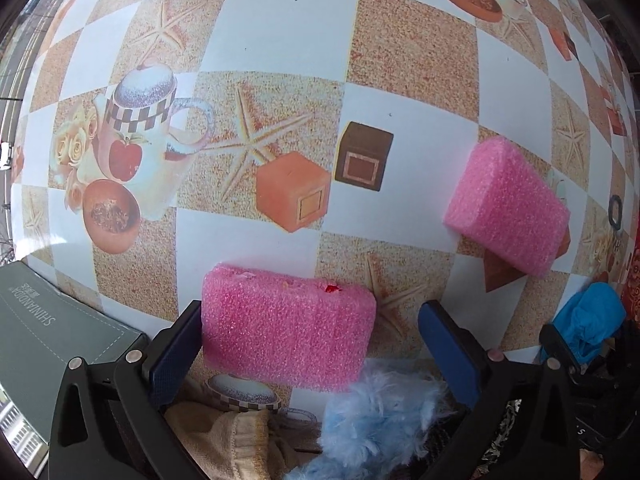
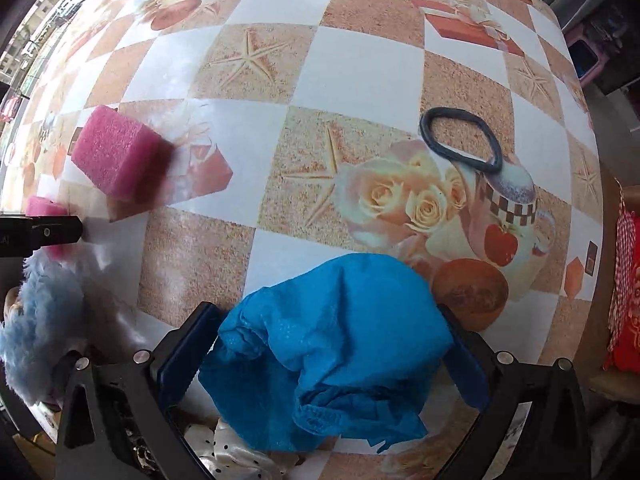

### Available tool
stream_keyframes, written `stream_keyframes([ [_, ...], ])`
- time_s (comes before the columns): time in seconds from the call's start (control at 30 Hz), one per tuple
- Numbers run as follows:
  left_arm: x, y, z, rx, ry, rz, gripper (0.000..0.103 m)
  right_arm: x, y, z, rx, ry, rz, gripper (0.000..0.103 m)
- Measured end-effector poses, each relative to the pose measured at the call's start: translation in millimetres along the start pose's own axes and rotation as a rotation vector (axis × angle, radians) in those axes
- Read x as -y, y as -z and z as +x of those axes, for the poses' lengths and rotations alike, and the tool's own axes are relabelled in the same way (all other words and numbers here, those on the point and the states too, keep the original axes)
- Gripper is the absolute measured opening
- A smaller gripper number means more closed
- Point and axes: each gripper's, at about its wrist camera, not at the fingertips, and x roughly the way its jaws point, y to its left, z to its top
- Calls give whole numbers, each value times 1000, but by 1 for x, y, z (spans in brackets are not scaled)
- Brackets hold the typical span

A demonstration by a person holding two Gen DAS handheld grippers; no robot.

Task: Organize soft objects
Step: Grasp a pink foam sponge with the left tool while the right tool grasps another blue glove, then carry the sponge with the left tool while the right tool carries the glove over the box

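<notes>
The left gripper [image 1: 308, 344] is hanging over the near pink foam block [image 1: 288, 328], its fingers [image 1: 178, 354] spread wide: one is touching the block's left end, the other standing clear. The block is lying on the checkered desk [image 1: 280, 32], long axis running left to right. The right gripper [image 2: 324, 352] is clenching a crumpled blue cloth [image 2: 332, 340], probably to carry it to a pile. A second pink foam block [image 1: 508, 204] is sitting farther right, tilted diagonally, likely awaiting sorting.

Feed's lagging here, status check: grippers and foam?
Left gripper open, near pink foam block between jaws. Right gripper shut on blue cloth. Second foam block apart.
</notes>
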Motion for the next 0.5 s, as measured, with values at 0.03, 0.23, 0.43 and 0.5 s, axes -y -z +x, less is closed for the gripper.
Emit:
stream_keyframes([
  [0.03, -1, -1, 0, 3, 3, -4, 102, 2, -5, 2, -14, -4, -9, 103],
  [0.23, 12, -11, -19, 88, -27, 86, 74, 1, 3, -14, 44, -1, -41, 39],
  [0.43, 9, -4, -61, 239, -48, 87, 74, 26, 11, -34, 78, -88, 60, 32],
  [0.5, 9, -2, -76, 281, -48, 97, 74, 32, 14, -45, 92, -120, 90, 32],
])
